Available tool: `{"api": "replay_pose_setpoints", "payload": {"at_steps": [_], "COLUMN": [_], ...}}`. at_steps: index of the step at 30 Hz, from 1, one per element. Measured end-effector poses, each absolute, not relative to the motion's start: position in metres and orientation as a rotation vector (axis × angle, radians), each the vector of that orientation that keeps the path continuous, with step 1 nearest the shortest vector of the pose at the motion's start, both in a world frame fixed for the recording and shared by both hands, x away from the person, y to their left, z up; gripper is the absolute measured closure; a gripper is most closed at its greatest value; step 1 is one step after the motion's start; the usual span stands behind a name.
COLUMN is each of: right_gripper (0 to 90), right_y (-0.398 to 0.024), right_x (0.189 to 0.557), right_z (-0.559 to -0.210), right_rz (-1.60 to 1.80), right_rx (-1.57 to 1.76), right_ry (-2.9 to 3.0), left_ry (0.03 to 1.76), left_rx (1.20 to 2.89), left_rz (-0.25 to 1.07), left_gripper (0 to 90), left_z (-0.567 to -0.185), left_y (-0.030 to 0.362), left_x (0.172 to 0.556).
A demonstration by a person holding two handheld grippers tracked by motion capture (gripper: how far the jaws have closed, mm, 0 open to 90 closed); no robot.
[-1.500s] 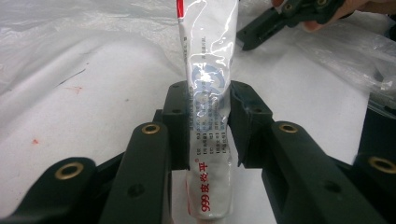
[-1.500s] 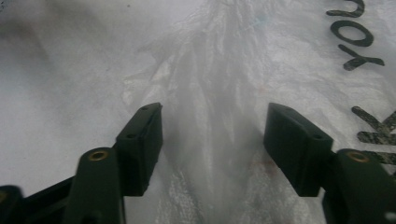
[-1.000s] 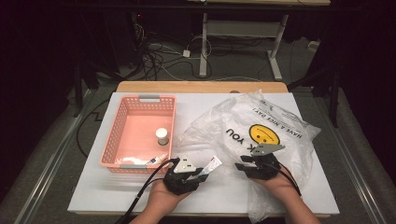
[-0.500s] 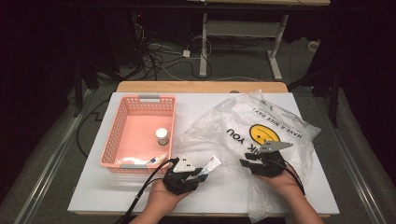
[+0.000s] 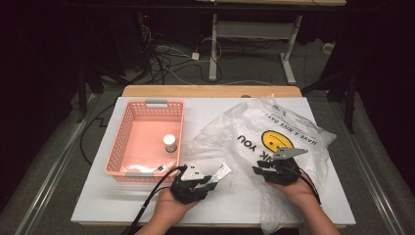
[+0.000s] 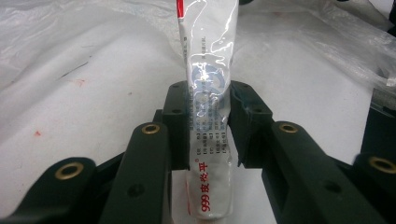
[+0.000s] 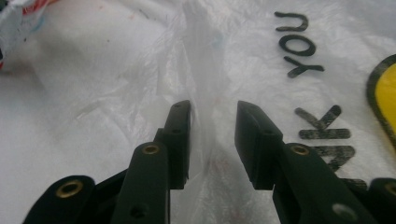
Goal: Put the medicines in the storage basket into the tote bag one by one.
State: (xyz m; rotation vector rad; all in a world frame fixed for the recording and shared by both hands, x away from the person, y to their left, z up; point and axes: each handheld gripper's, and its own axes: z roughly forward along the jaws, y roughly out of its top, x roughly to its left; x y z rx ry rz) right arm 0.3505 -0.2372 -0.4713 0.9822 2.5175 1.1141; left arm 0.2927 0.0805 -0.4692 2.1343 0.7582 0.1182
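My left gripper (image 5: 211, 180) lies near the table's front edge, shut on a white tube (image 5: 221, 171) with red print. In the left gripper view both pads press the tube (image 6: 208, 70) at its middle, and its far end points at the bag. My right gripper (image 5: 258, 170) rests on a crumpled clear plastic bag (image 5: 293, 127) with a yellow smiley and black lettering. In the right gripper view its jaws (image 7: 214, 109) have just been closing around a raised fold of the bag (image 7: 201, 56). A gap still shows beside the fold.
A pink mesh basket (image 5: 128, 127) stands at the left of the white table (image 5: 98, 205). A small white bottle (image 5: 170, 143) stands in it, and another small item (image 5: 164, 168) lies by its front wall. Cables trail off the table's front edge.
The right hand has shifted slightly on the bag. The left hand and its tube have kept still.
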Motion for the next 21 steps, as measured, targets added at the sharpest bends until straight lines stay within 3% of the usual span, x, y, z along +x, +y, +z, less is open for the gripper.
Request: {"api": "replay_pose_setpoints", "payload": {"at_steps": [4, 8, 21], "right_gripper": [74.6, 90.0, 90.0], "right_y": [-0.229, -0.227, -0.24], "right_x": [0.35, 0.35, 0.341], "right_z": [-0.478, -0.48, -0.45], "right_rz": [1.07, 1.036, 1.2], "right_rx": [0.956, 0.962, 0.924], "right_ry": [2.559, 2.534, 2.353], "left_ry": [0.76, 0.766, 0.763], "left_rx": [2.133, 2.129, 2.125], "left_rz": [0.122, 0.12, 0.121], "left_gripper": [68.3, 68.3, 68.3], "left_z": [-0.469, -0.469, -0.468], "left_y": [0.081, 0.082, 0.08], "left_x": [0.293, 0.293, 0.292]}}
